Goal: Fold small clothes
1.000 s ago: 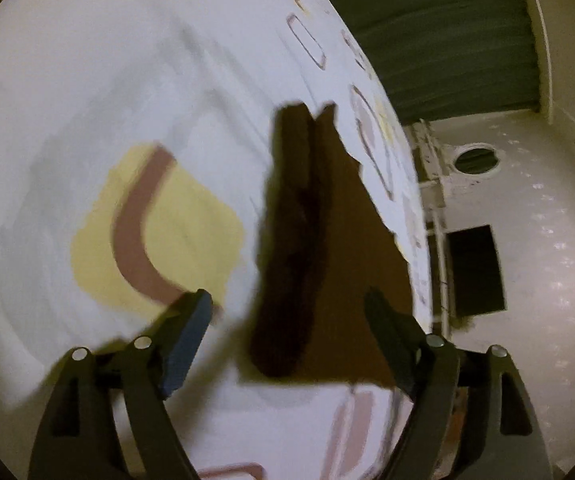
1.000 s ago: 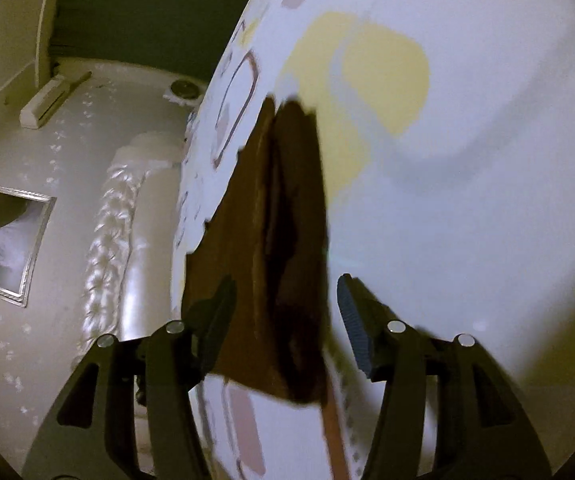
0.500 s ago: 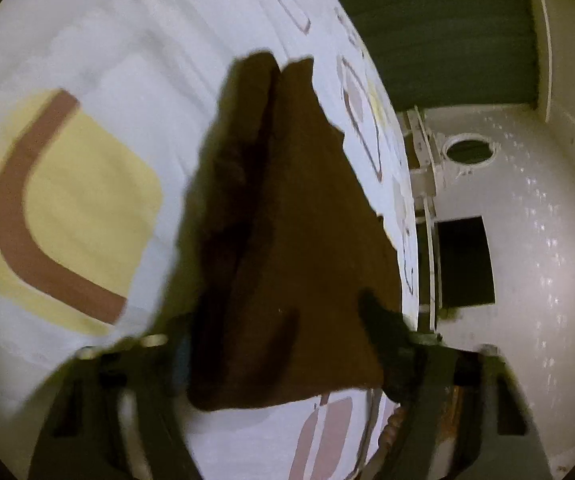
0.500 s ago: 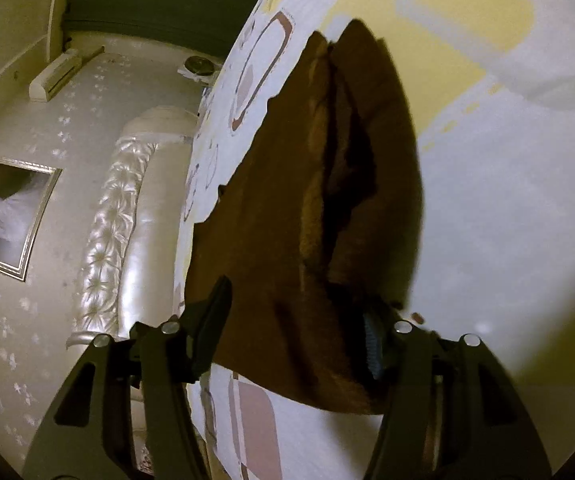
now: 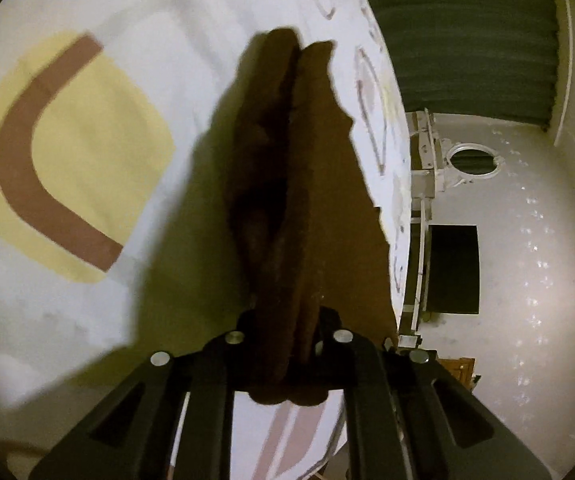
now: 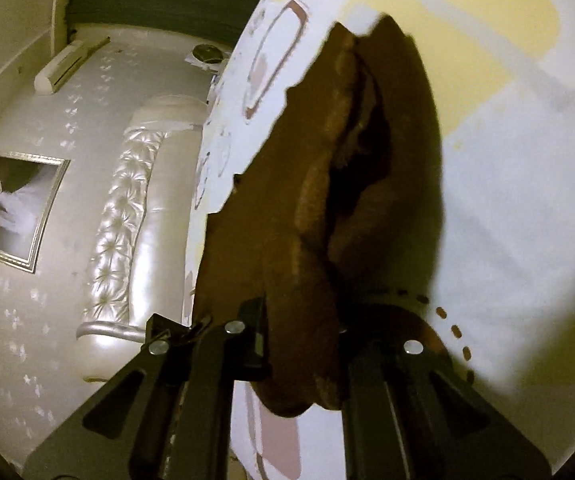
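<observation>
No brand, label or writing can be read anywhere. The left gripper (image 5: 287, 332) has just been closing, and its jaws now pinch the near edge of the brown cloth (image 5: 311, 184), which lies bunched on the white patterned bedsheet (image 5: 87, 40). The right gripper (image 6: 303, 324) has likewise just been closing and clamps the same brown cloth (image 6: 287, 220) near the bed's edge, beside a tufted headboard (image 6: 119, 208).
</observation>
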Motion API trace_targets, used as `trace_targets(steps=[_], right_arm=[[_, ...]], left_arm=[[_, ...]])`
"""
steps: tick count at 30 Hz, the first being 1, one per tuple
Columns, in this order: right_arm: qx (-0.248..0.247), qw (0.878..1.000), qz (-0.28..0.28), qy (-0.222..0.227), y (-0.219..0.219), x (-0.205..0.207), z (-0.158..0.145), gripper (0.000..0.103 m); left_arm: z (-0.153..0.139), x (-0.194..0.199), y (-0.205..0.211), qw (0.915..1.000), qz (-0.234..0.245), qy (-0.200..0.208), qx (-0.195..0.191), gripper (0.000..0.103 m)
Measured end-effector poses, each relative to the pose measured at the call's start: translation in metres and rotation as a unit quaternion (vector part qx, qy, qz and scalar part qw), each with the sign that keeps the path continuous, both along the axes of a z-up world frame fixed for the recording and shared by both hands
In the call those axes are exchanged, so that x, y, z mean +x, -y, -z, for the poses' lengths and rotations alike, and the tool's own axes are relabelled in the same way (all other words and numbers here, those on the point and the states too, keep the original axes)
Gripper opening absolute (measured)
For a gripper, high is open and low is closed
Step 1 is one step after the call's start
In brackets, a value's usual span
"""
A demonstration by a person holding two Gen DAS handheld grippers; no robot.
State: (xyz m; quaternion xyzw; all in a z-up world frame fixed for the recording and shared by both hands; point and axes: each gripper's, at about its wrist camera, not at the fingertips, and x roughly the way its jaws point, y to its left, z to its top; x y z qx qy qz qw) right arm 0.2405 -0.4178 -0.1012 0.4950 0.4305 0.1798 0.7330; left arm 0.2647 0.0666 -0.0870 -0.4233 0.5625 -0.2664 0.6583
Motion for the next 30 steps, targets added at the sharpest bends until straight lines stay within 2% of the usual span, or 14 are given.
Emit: trace_targets(steps=[7,13,20,28,30], right_arm=[[-0.017,1.000,-0.019,0.010,0.002,-0.020,-0.032,0.009],[-0.027,0.999,-0.041,-0.007,0.001,-0.058,-0.036,0.009],[-0.039,0.996,-0.067,-0.037,-0.002,-0.106,-0.024,0.009],[-0.033,0.995,-0.068,-0.058,0.002,-0.130,0.005,0.009],[-0.025,0.996,-0.063,-0.063,0.003,-0.133,0.015,0.009]], left_arm=[[-0.026,-0.026,0.005,0.9997,0.017,0.009,0.015,0.012],[-0.022,-0.064,-0.002,0.9993,0.031,0.004,0.023,0.012],[-0.004,-0.113,-0.007,0.9987,0.036,-0.011,0.033,0.012],[0.010,-0.129,-0.004,0.9973,0.045,0.009,0.058,0.012],[0.016,-0.130,-0.005,0.9976,0.044,0.010,0.052,0.012]])
